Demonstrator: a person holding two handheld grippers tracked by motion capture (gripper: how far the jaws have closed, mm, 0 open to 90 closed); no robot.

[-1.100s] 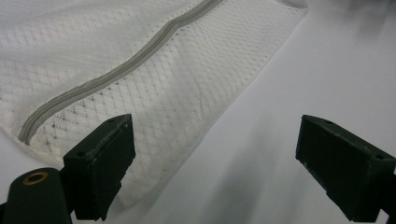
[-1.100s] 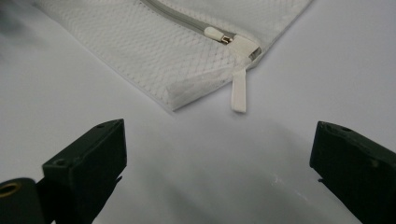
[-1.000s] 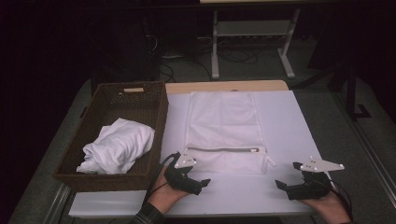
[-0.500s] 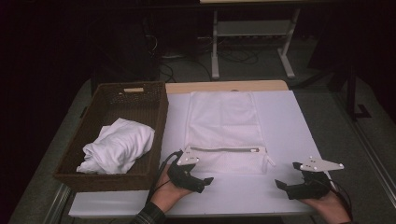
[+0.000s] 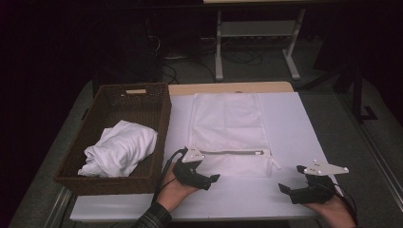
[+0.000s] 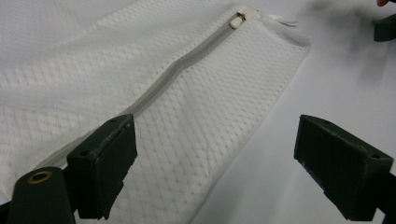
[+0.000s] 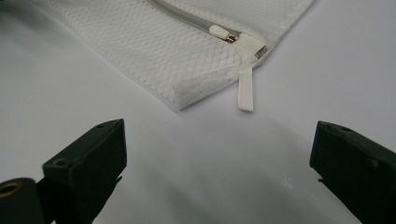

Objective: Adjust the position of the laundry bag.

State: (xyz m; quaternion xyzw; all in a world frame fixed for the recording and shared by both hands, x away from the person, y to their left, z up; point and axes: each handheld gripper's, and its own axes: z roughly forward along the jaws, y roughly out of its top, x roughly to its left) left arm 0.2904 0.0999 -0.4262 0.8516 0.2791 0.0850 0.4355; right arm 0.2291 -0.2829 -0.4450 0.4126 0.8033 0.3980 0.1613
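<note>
1. The left hand (image 5: 173, 190) comes in from the bottom edge of the high view, a plaid sleeve cuff (image 5: 152, 219) showing at the wrist, and lies low on the white table cover (image 5: 294, 128).
2. It holds the left gripper (image 5: 209, 180) pointing rightward along the near edge of the white mesh bag (image 5: 228, 128), just beside the bag's near left corner.
3. In the left gripper view the left gripper (image 6: 215, 158) has its jaws spread wide; one jaw hangs over the mesh near the grey zipper (image 6: 187, 63), the other over bare table cover, and nothing sits between them.
4. Whether the jaw over the mesh touches the fabric I cannot tell.
5. The right hand (image 5: 330, 211) rests at the near right of the table, holding the right gripper (image 5: 285, 190) pointing left, well apart from the bag.
6. In the right gripper view the right gripper (image 7: 217, 172) is also wide open and empty, with only table cover between the jaws.
7. Ahead of it lies the bag's corner, with the zipper pull (image 7: 224, 33) and a small white tab (image 7: 245, 88) sticking out of the corner.
8. The mesh bag lies flat in the middle of the table, zipper across its near end.
9. To its left stands a dark wicker basket (image 5: 157, 118) holding a crumpled white cloth (image 5: 121, 147).
</note>
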